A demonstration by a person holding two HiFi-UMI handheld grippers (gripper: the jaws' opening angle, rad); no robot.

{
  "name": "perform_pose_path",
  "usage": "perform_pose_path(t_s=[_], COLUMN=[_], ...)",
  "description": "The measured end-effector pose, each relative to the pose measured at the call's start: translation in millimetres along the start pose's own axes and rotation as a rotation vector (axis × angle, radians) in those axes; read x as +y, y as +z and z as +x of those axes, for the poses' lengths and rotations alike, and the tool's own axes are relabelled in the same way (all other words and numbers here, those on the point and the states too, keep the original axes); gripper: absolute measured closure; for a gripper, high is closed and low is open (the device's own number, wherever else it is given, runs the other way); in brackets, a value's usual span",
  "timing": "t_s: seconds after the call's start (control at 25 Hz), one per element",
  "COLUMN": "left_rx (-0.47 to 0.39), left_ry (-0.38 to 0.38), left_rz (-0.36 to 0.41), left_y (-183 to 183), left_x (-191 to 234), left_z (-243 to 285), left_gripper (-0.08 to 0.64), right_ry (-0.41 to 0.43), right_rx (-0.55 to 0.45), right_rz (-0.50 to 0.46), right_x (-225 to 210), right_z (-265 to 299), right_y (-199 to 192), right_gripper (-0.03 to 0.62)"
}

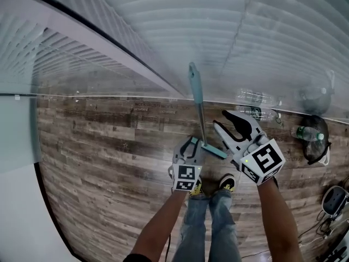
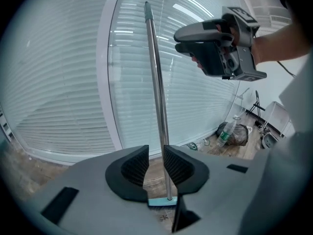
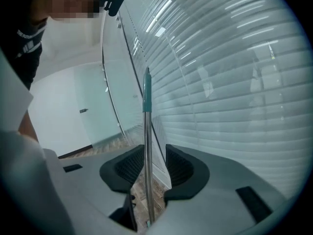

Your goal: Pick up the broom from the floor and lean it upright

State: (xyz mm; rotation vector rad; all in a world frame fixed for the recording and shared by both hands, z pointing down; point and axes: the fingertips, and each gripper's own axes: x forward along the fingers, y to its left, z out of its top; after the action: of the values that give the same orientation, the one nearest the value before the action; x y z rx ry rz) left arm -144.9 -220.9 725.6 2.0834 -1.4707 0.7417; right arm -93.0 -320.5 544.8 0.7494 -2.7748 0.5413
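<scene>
The broom already stands nearly upright, its teal head on the wooden floor just ahead of the person's shoes and its handle tip against the glass wall with blinds, so the leaning step looks all but done. The left gripper and right gripper both have jaws apart, wider than the pole and clamping nothing, so the next move is probably to draw both back without nudging it. Bottles and a dark bag lie to the right, clear of the broom.
</scene>
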Motion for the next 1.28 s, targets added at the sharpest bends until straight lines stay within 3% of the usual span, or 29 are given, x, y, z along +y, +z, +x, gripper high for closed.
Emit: perform_pose_path(t_s=[0.2,0.52,0.8,0.96,1.28], left_rx=[-0.081,-0.197,-0.307,-0.395,-0.502], left_ry=[0.018,-0.008,-0.141,-0.176,-0.206], left_rz=[0.008,0.027,-0.011,-0.006,-0.025], left_y=[48.4,141.1,237.2,288.4,349.3], left_x=[17.0,30.1,-7.9,-29.6,-68.6], left_z=[-66.7,-197.6,-305.4,-355.7,-418.4], left_gripper=[0.469,0.493,0.537,0.537,0.537], right_ry=[-0.060,-0.177,-0.221,-0.265,-0.372], right_rx=[-0.041,-0.142,-0.192,-0.279,-0.319], right_rz=[0.037,0.014,-0.029,-0.019,0.016], right_x=[5.4,35.8,93.4,126.8,161.8], right_z=[-49.8,-140.4,-215.7,-252.2,-319.1], right_y=[40.1,150.3,233.8,273.5,295.9], right_gripper=[0.450,0.541,0.560,0.560,0.558])
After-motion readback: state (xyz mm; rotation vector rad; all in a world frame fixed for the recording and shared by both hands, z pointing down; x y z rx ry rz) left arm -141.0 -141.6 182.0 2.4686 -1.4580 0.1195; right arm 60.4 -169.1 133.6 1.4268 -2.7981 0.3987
